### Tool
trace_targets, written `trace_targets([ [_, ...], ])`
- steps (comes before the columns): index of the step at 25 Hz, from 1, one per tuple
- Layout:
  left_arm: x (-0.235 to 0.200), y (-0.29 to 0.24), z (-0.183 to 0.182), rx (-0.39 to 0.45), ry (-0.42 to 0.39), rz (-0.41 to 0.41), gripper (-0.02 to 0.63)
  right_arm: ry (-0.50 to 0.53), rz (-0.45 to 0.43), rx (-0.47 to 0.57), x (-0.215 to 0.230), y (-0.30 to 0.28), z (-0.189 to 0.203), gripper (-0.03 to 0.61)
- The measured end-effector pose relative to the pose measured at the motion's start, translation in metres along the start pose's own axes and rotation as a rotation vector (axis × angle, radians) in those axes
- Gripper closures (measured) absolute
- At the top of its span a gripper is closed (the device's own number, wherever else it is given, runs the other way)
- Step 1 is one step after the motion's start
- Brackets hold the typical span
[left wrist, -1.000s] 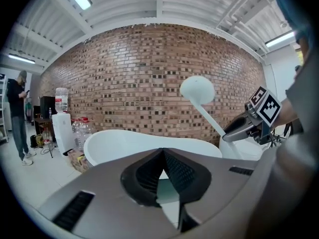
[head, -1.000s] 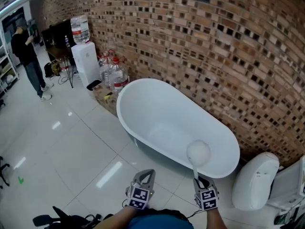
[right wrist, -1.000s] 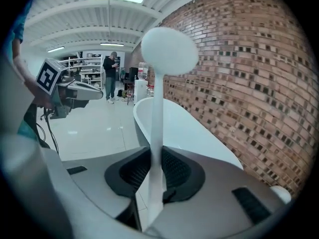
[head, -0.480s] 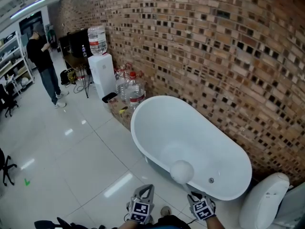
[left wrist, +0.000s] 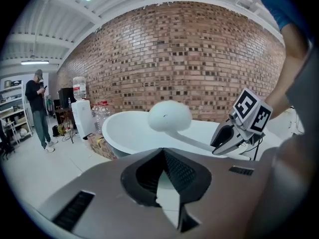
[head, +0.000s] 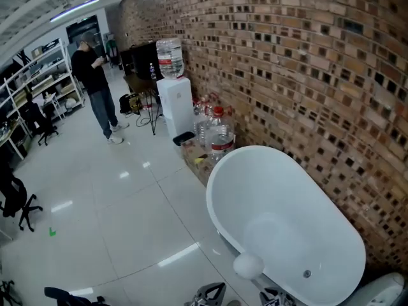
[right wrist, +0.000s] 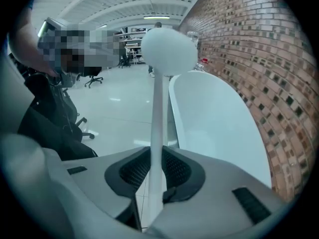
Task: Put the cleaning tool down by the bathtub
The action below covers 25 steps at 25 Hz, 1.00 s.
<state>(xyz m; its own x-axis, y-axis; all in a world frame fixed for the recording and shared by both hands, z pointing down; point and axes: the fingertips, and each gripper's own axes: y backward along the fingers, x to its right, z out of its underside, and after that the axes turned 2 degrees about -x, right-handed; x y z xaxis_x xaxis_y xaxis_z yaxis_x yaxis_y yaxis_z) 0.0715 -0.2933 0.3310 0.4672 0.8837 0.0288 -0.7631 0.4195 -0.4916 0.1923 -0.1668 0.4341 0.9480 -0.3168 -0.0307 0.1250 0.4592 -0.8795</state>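
Your right tongs (right wrist: pixel 157 176) are clenched on the slim white handle of the cleaning tool (right wrist: pixel 168 51), a long white wand with a round, ball-like white head. In the right gripper view the handle rises straight up from between the pads, with the head at top centre of the frame.

In the head view that head (head: pixel 248 265) sits at lower centre, overlapping the near rim of the white oval freestanding bathtub (head: pixel 290 196). It looks held just off the rim, though contact is hard to judge from this angle. Only the tops of both tongs show at the bottom edge.

Your left tongs (left wrist: pixel 167 176) are released. A narrow gap shows floor tile between the pads, with nothing in it. Its view shows the right tongs (left wrist: pixel 232 138) at right of centre, handle slanting up-left to the head.

The bathtub stands along the brown brick wall (head: pixel 287 56). At upper left are a white water dispenser (head: pixel 175 104) and a person in dark clothes (head: pixel 95 81).
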Motion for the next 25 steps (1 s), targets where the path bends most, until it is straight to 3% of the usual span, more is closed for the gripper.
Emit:
trace_targets([
  [6, -0.010, -0.038, 0.057, -0.029, 0.039, 0.015, 0.615, 0.071, -0.013, -0.040, 0.007, -0.075, -0.003, 0.488],
  [12, -0.046, -0.091, 0.106, -0.023, 0.028, 0.003, 0.617, 0.103, -0.061, -0.085, 0.012, -0.163, -0.006, 0.488],
  [19, -0.070, -0.135, 0.125, 0.050, 0.051, -0.034, 0.617, 0.078, -0.113, -0.122, 0.006, -0.227, -0.002, 0.488],
  [25, -0.074, -0.158, 0.114, 0.110, 0.051, 0.003, 0.615, 0.078, -0.127, -0.148, -0.002, -0.278, -0.006, 0.488],
])
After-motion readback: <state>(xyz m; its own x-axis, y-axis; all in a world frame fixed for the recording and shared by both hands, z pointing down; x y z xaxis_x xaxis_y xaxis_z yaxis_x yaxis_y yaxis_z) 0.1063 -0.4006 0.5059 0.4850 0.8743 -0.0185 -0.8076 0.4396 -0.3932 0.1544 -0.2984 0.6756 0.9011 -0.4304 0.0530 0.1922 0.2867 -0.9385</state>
